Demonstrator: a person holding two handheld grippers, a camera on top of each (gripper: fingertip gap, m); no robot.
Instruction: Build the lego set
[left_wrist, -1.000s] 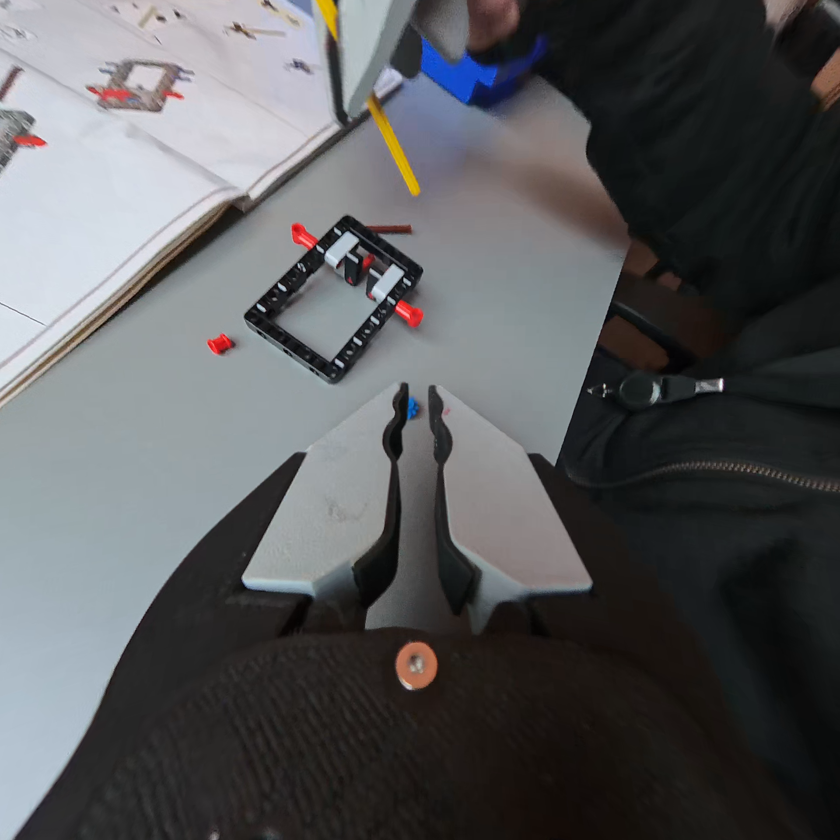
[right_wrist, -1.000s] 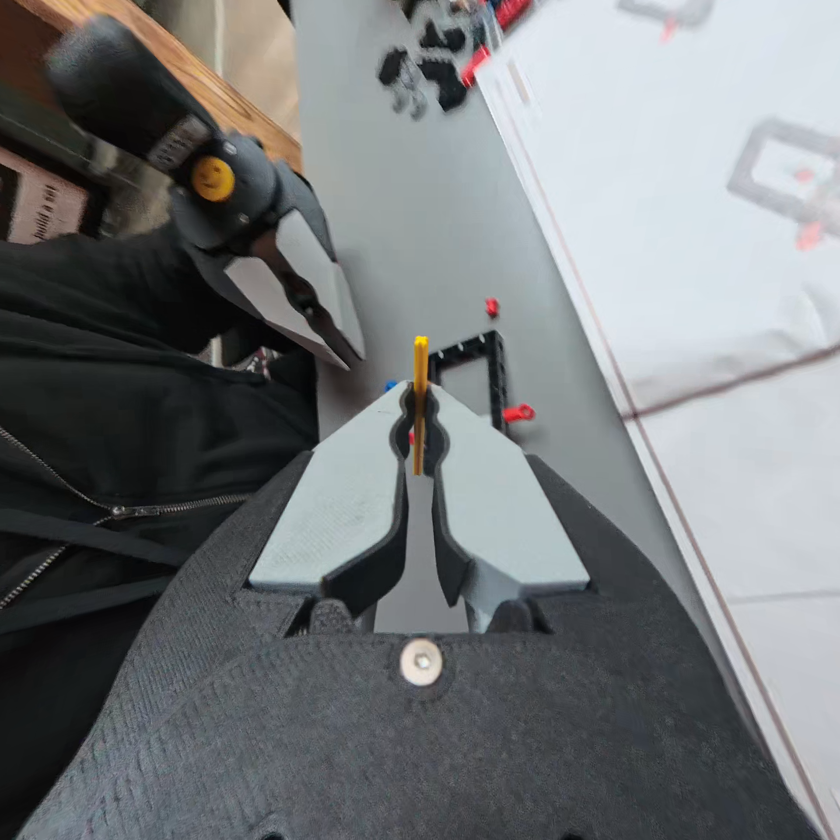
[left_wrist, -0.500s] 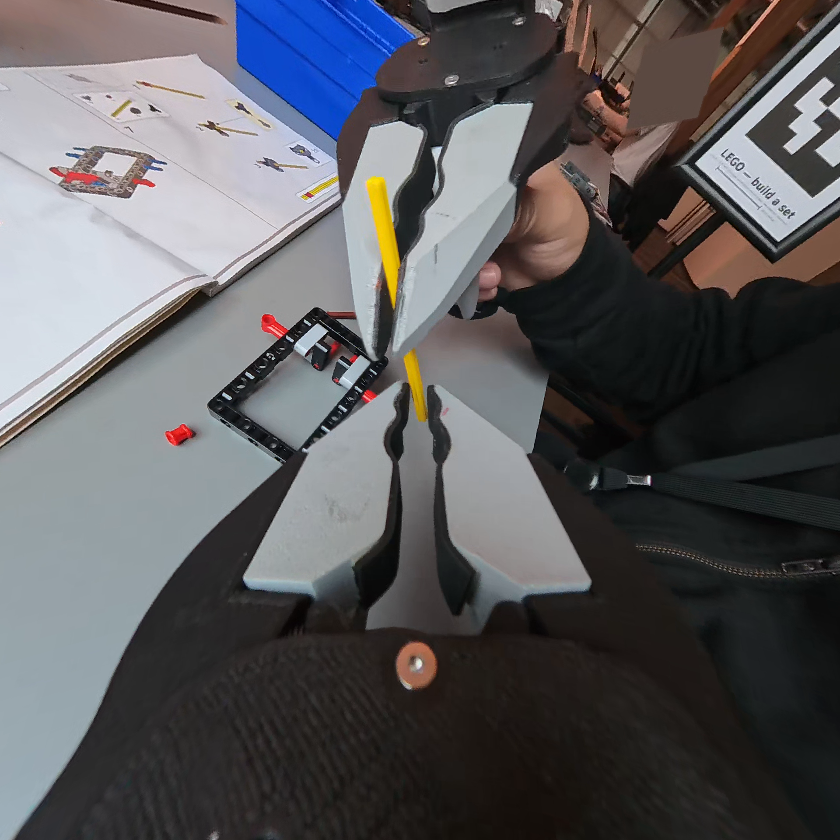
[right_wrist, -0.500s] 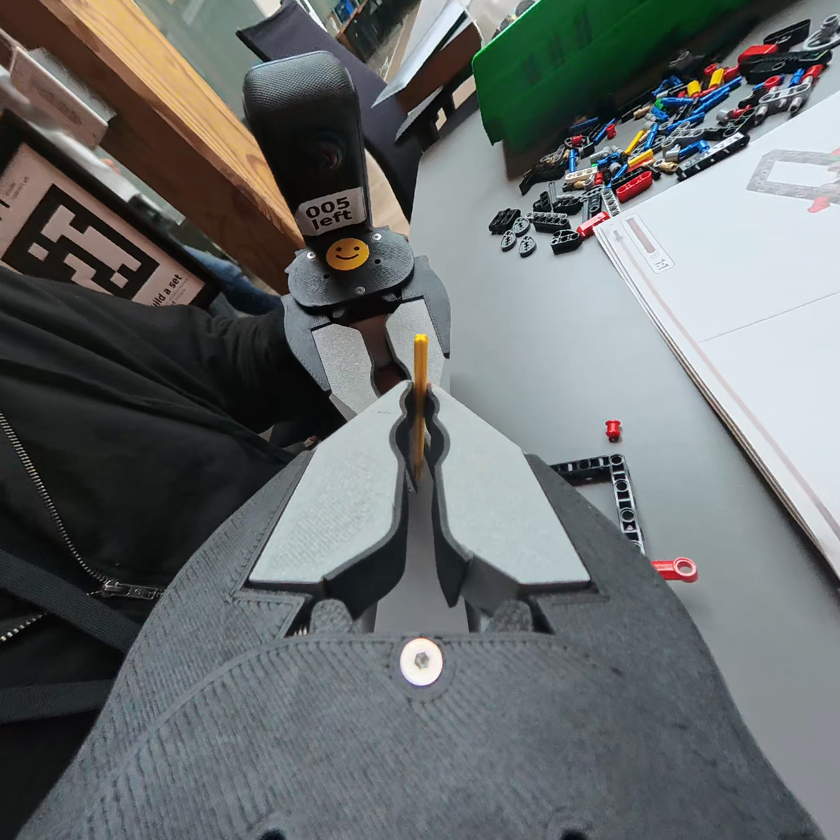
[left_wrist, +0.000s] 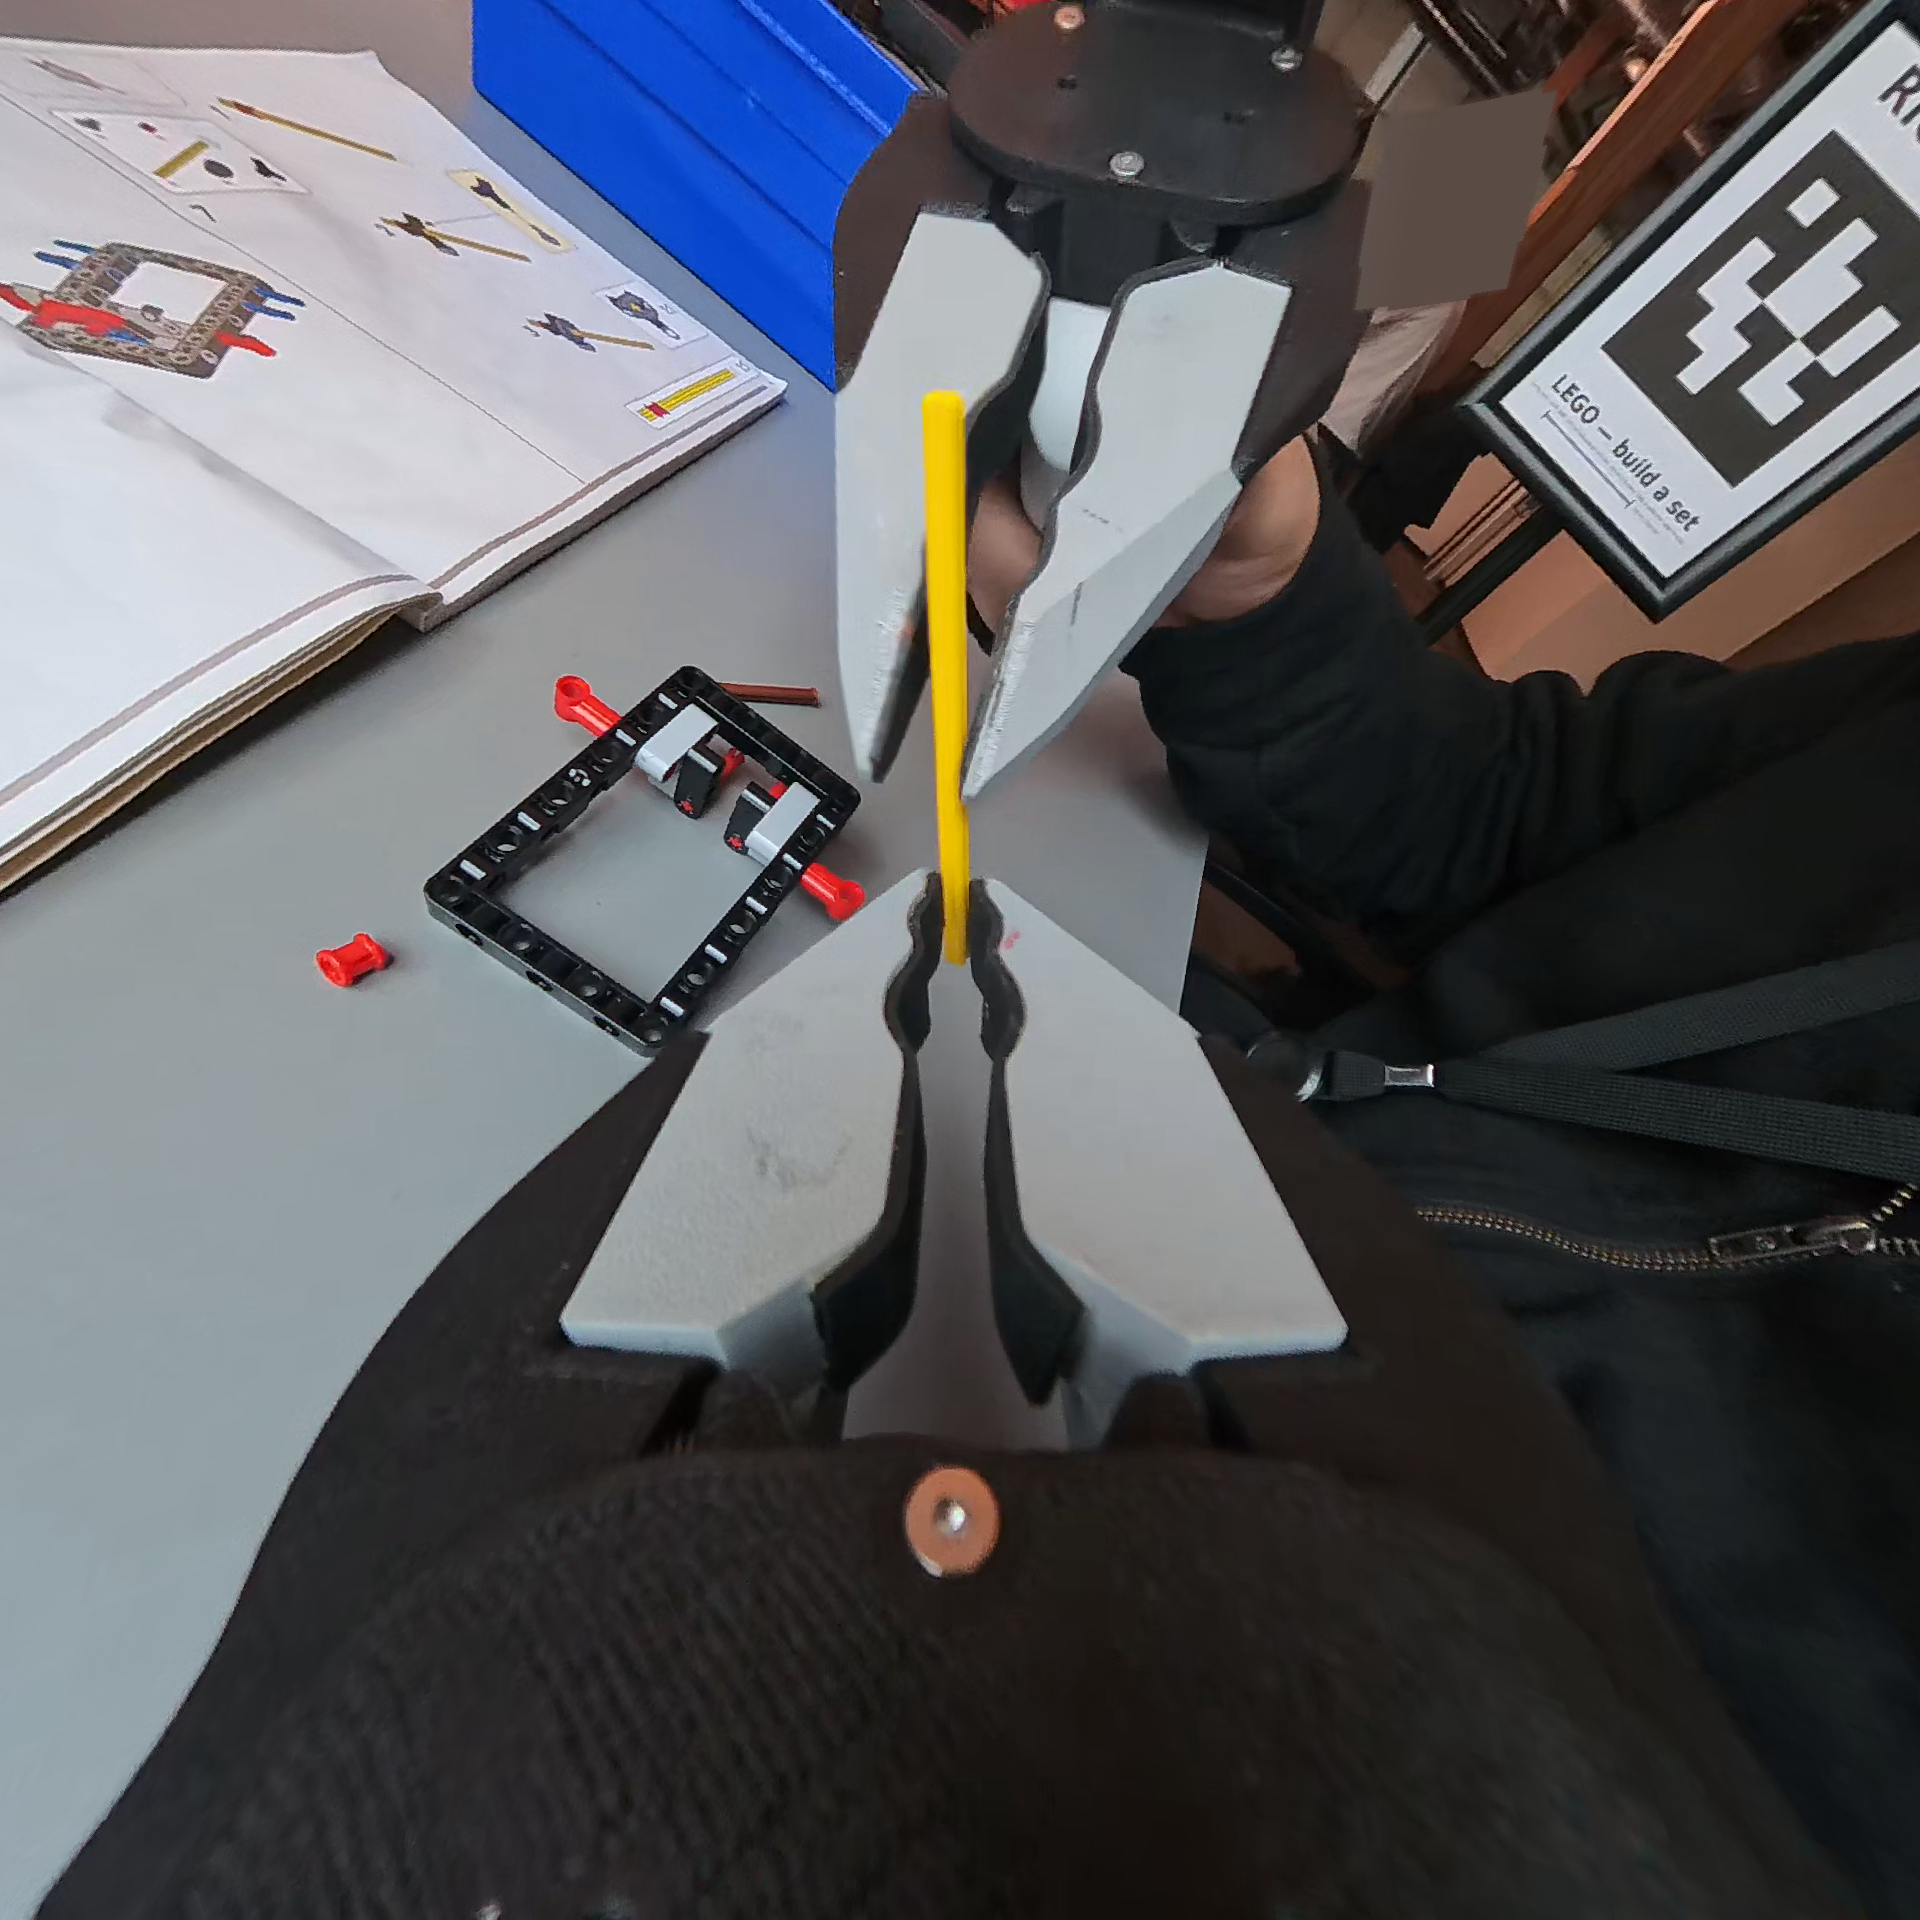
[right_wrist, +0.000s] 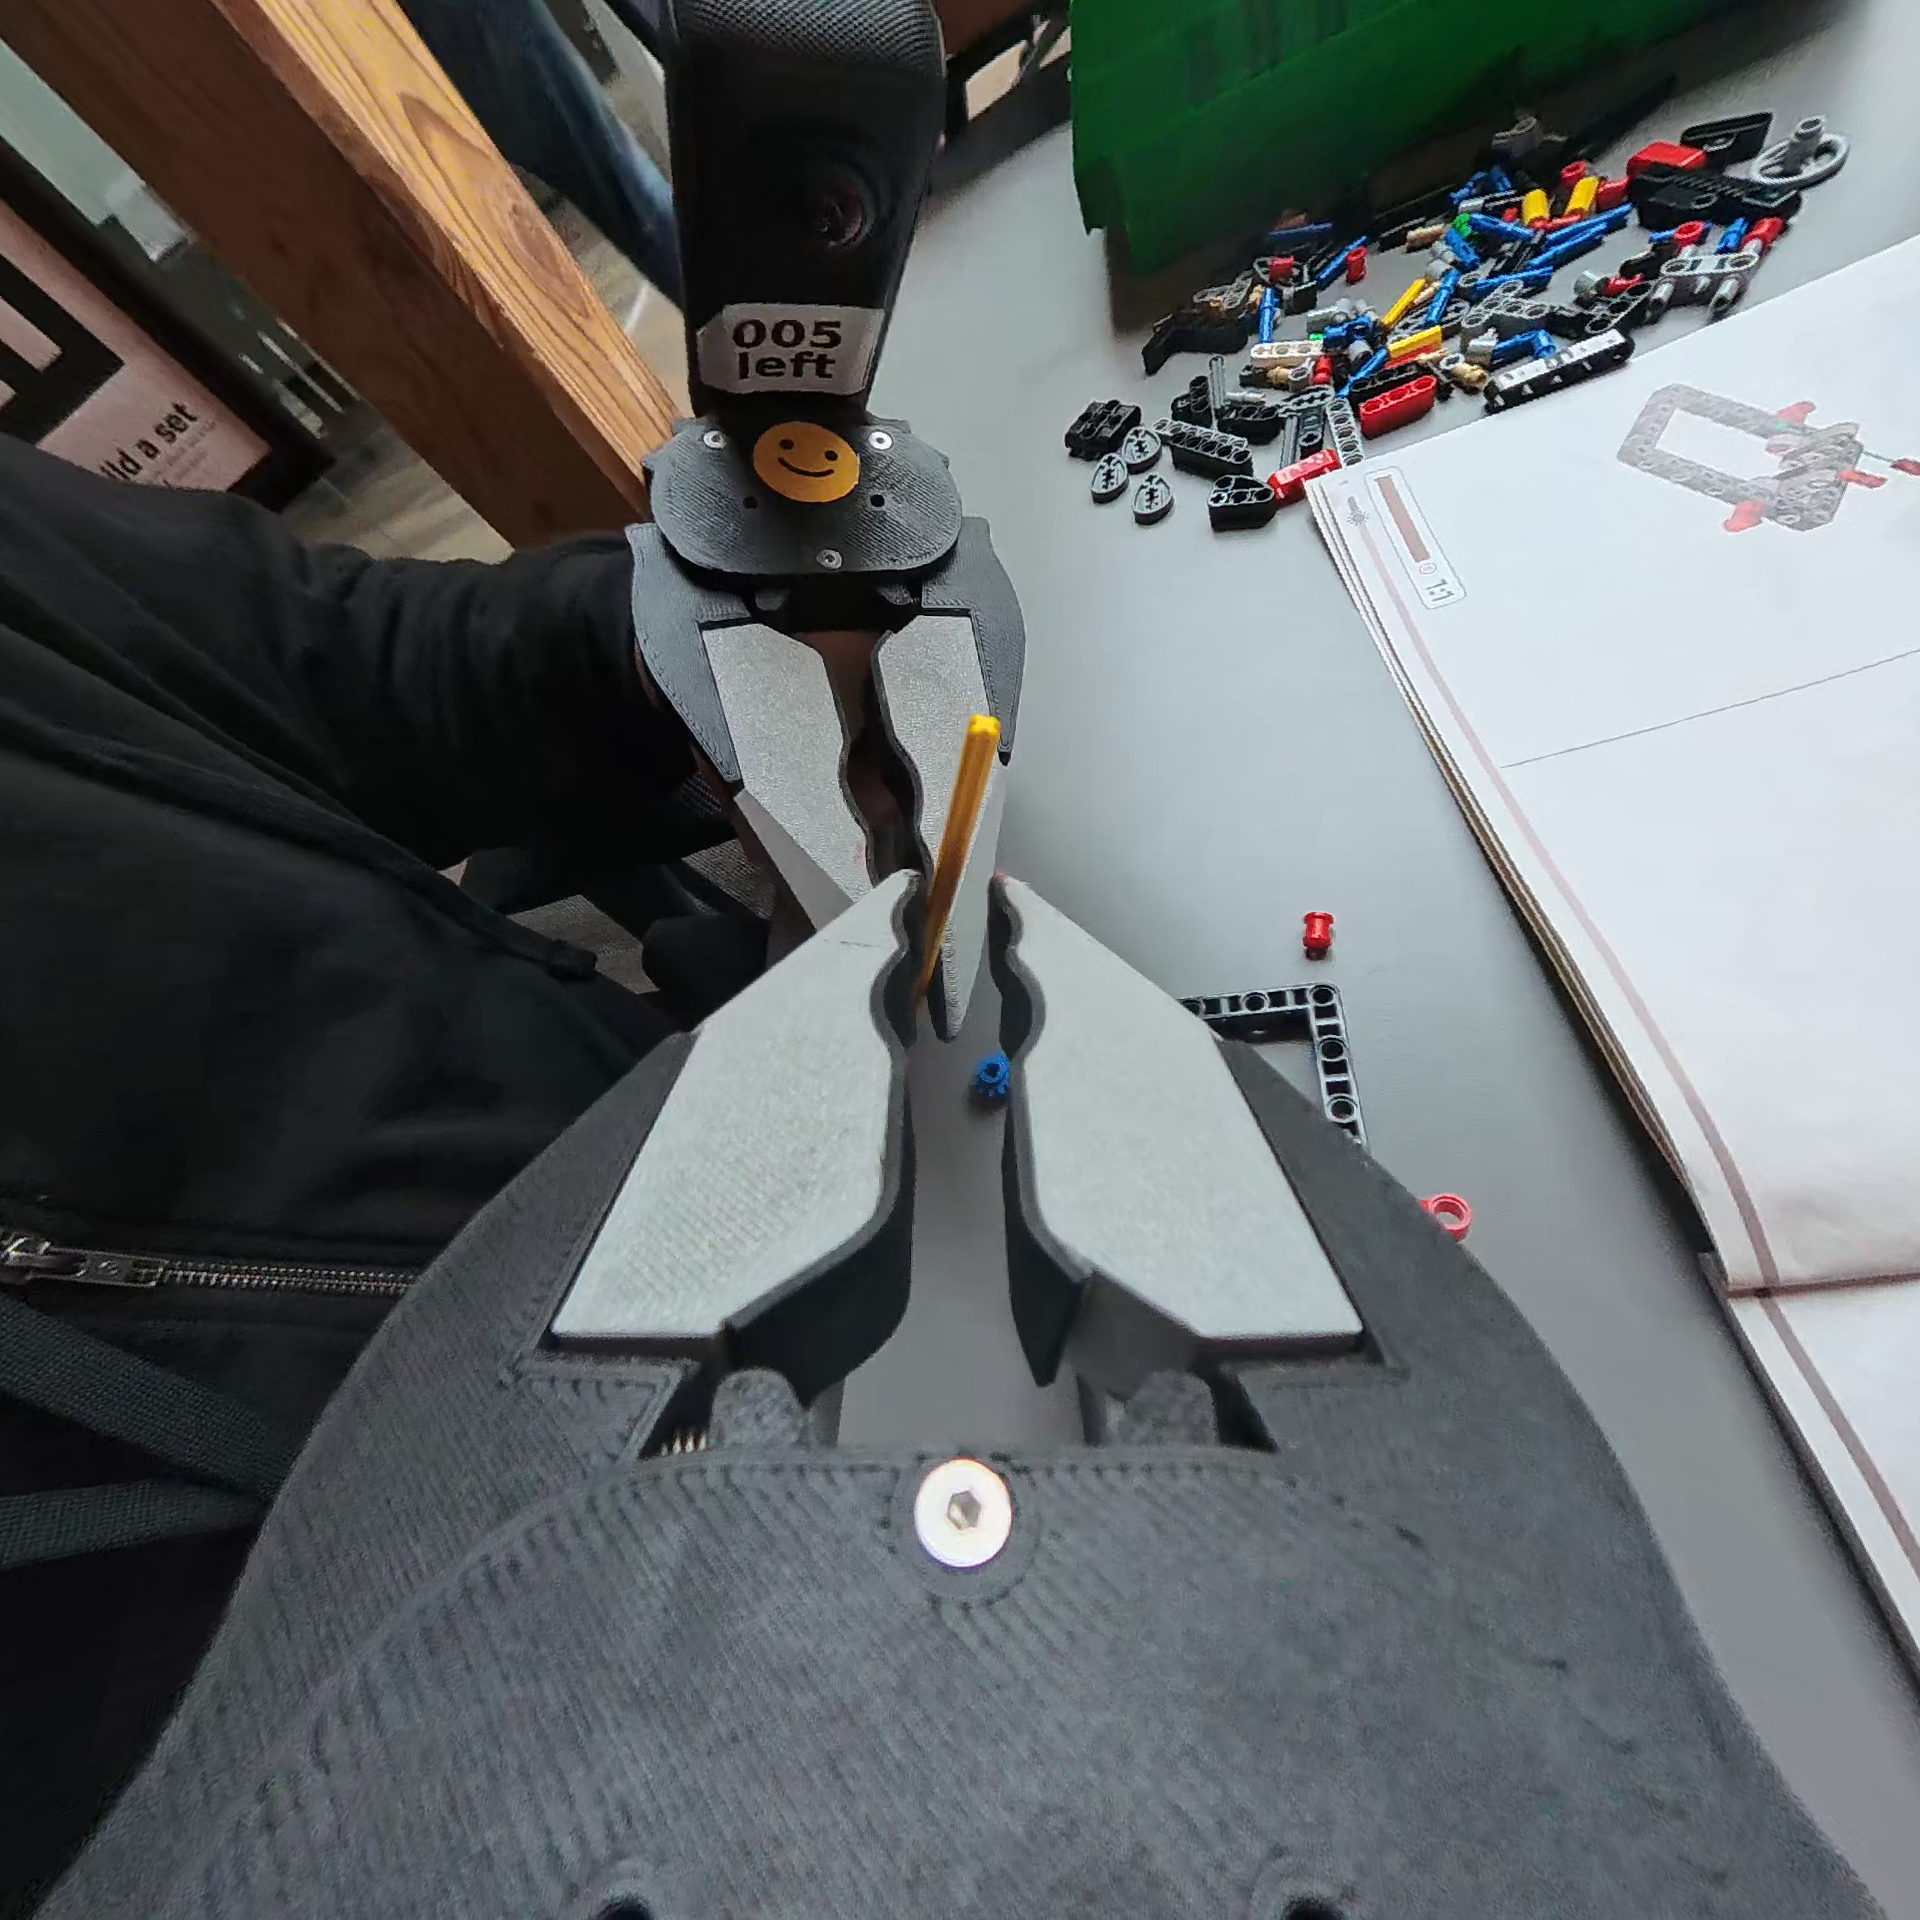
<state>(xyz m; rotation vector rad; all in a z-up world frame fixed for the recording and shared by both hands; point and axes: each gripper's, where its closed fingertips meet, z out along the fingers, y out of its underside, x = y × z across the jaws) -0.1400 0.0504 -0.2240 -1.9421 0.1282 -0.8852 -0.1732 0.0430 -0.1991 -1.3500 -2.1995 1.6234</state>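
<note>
A long yellow axle (left_wrist: 945, 623) stands upright in the air between my two grippers, which face each other. My left gripper (left_wrist: 953, 899) is shut on the axle's lower end. My right gripper (left_wrist: 923, 779) points down at it, jaws slightly apart, the axle loose between them. In the right wrist view the axle (right_wrist: 956, 831) leans against one finger of the right gripper (right_wrist: 956, 883). The black rectangular frame (left_wrist: 535, 971) with grey and red parts lies on the grey table, left of the grippers. A red bush (left_wrist: 351, 958) lies beside it.
The open instruction booklet (left_wrist: 260, 468) lies at the left and a blue bin (left_wrist: 675, 156) behind it. A pile of loose parts (right_wrist: 1455, 312) and a green bin (right_wrist: 1299, 104) sit farther off. A small blue gear (right_wrist: 992, 1081) lies near the table edge, by the person's dark jacket. My left and right fingertips are right by each other. It is some 10 cm from my right tips to the red bush (left_wrist: 351, 958). It is also in sight in the right wrist view (right_wrist: 1313, 917).
The grippers have come together above the table. The left gripper has closed on the axle's lower end. The right gripper's jaws have opened a little and the axle now leans in them.
</note>
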